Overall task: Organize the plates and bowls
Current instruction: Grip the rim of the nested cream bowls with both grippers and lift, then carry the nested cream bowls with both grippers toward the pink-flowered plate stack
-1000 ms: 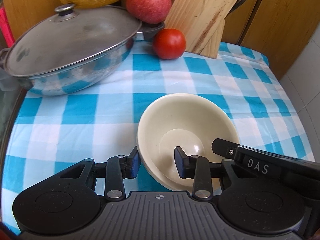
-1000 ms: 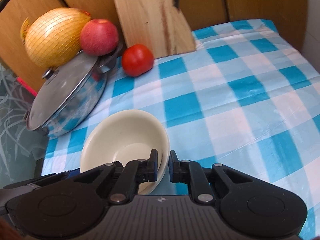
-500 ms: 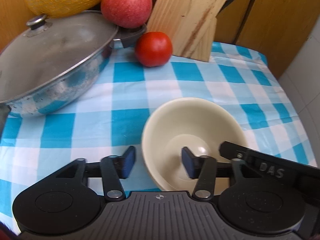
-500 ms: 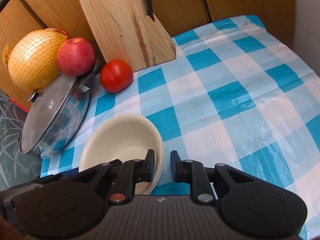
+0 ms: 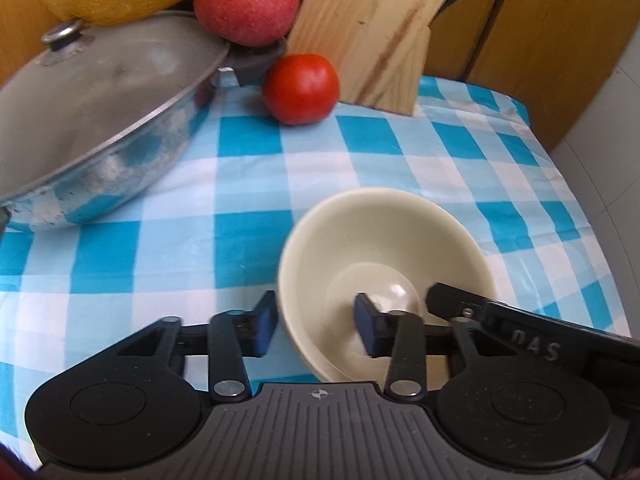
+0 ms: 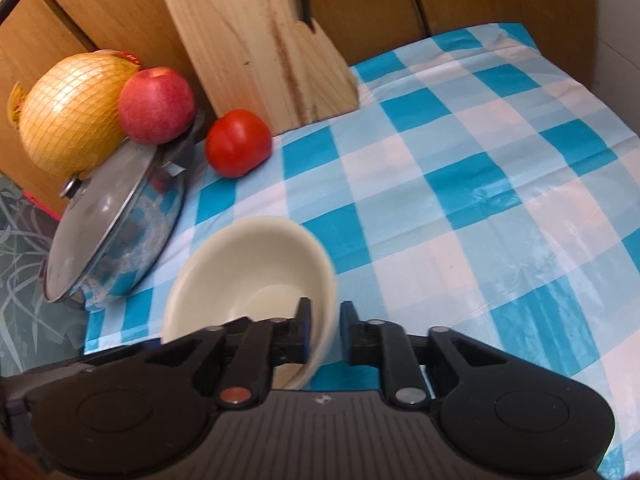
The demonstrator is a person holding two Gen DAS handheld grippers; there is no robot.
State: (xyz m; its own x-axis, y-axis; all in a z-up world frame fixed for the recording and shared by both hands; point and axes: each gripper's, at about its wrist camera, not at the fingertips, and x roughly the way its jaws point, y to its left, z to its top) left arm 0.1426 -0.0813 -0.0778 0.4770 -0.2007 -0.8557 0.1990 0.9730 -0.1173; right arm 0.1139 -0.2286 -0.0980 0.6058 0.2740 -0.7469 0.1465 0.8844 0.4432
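Nearest us, the left gripper [image 5: 316, 330] straddles the 9 o'clock wall of the cream, glossy round bowl [image 5: 384, 240]. Its jaws have just been closing with that wall between them. The outer pad sits at the wall, but we cannot tell whether the inner pad presses. At the bowl's 3 o'clock side the right gripper [image 6: 324, 332] has just been closing too, and it sits pinched on the rim, 1 finger inside and 1 outside. The bowl is low over the blue-and-white checked tablecloth [image 5: 248, 184]; we cannot tell whether it touches.

At 10 o'clock stands a lidded steel pan [image 5: 100, 120]. A red apple [image 5: 248, 0] perches on its handle, with a red tomato [image 5: 300, 88] just beside it at 12. Behind them is a wooden knife block [image 5: 368, 28].

We judge 2 risks. If our hands drift apart, the smooth wall could slip from 1 grip and the bowl would tip. A forward swing could knock the apple or tomato loose.
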